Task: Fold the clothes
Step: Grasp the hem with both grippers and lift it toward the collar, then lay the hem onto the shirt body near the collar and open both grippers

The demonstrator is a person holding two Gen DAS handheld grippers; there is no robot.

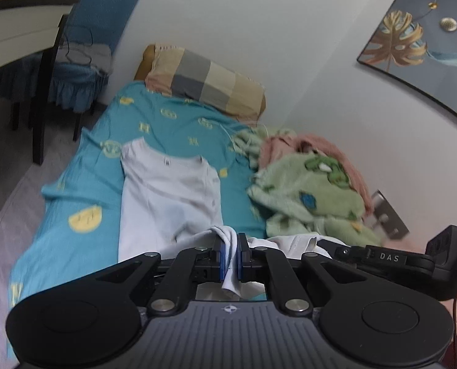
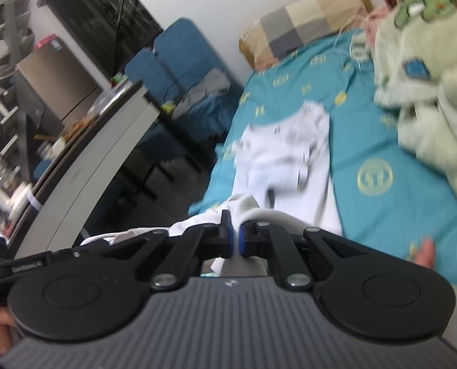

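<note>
Teal bedspread (image 1: 84,166); white shirt (image 1: 167,190) lengthwise, collar toward pillow (image 1: 204,80); both grippers' jaws clamped on its hem.

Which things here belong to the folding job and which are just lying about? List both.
In the job:
- white cotton T-shirt, near hem pinched
- left gripper, shut on the hem
- right gripper, shut on the hem

Lying about:
- fluffy green blanket
- pink knitted throw
- checked pillow
- teal patterned bedsheet
</note>
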